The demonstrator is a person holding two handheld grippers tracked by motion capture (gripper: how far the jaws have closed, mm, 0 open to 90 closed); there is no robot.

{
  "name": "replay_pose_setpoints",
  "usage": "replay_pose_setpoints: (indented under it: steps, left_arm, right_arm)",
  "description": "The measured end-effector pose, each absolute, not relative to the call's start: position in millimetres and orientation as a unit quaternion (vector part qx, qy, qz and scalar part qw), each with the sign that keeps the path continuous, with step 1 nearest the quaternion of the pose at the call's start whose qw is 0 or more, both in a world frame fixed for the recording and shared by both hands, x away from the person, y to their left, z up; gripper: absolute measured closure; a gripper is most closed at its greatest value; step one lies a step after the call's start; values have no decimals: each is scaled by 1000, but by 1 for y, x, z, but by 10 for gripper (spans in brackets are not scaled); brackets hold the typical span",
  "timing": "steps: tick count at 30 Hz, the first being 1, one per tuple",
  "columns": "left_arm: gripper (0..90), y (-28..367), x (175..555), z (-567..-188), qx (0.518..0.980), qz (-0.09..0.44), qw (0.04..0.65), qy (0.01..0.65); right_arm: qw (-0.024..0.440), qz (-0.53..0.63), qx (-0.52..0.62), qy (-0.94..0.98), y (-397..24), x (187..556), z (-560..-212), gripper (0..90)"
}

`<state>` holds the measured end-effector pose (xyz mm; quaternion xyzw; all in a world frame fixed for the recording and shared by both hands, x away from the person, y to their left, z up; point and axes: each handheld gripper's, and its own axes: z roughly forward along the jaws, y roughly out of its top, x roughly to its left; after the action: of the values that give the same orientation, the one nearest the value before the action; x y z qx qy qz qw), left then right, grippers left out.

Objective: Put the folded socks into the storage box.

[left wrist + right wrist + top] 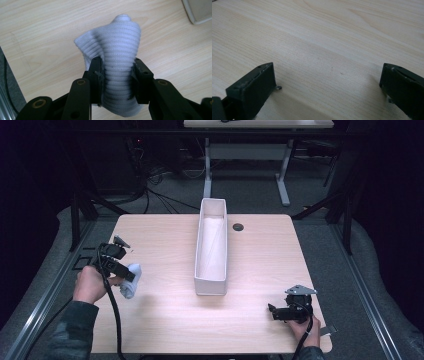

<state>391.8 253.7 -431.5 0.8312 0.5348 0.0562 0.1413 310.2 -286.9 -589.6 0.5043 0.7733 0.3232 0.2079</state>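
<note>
Pale wood grain runs across the table (165, 320), and nearest the person, at about 5 o'clock on it, the right gripper (272, 310) rests low in the right hand (305, 330). Its own view shows what the high view cannot: the jaws stand wide apart with bare tabletop between them, grasping nothing.

At about 8 o'clock, the left hand (90, 285) holds the left gripper (131, 276) near the table's left edge. From above, a white cloth (130, 282) appears as a small pale bundle at the jaw tips. The left gripper view tells more: it is a ribbed knit cloth (117, 55), bunched into a hump, and both jaws are clenched on its lower part, pinching it from either side. That view also catches a corner of the box (197, 11) at 1 o'clock.

Farther out, in the middle of the table, a long, narrow white box (211, 280) lies lengthwise toward 12 o'clock, open on top. Just beside its far end, toward 1 o'clock, sits a small dark round cap (238, 226) in the tabletop.
</note>
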Motion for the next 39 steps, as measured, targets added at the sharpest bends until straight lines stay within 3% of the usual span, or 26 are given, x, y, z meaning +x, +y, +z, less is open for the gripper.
replay_pose_setpoints:
  steps: [39]
  left_arm:
    - [652, 183, 418, -379, 861, 66, 155, 480]
  right_arm:
    - [209, 323, 505, 773, -287, 310, -590, 0]
